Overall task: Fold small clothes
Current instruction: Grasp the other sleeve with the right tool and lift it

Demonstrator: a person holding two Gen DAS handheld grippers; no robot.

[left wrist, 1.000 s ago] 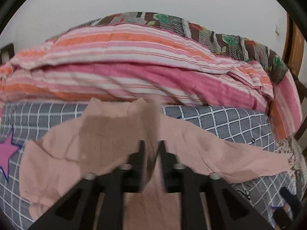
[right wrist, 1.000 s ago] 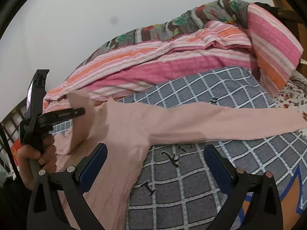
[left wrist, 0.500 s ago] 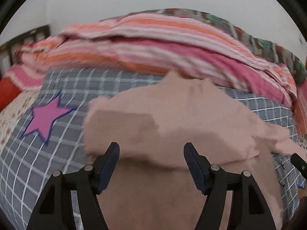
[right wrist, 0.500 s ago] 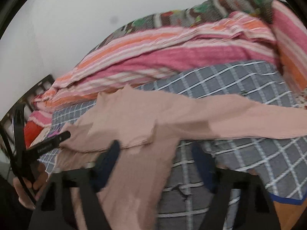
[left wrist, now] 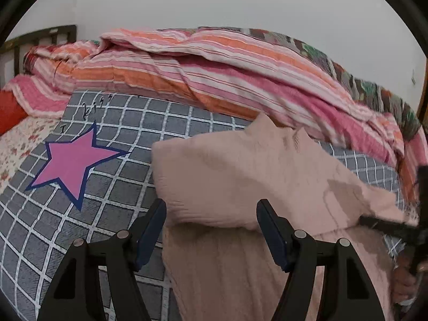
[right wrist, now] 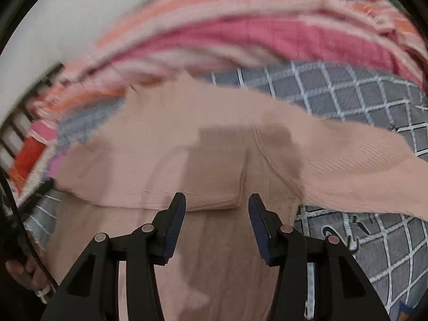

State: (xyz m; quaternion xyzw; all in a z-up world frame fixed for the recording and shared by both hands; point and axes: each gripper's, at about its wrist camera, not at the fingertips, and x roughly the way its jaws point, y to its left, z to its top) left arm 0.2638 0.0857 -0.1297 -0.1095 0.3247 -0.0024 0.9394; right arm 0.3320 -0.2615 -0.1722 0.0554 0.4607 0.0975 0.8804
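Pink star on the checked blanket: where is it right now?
In the left wrist view the pink star sits left of centre on the grey checked blanket, left of the folded peach top and below the striped quilt.

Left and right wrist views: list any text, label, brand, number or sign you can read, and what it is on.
No text reads clearly in either view.
Black handwriting-style lettering on the grey checked bedsheet, above the pink star: distorted, not legible.
Black script marks on the same sheet in the right wrist view: blurred, unreadable.
The pink top and both grippers show no lettering.
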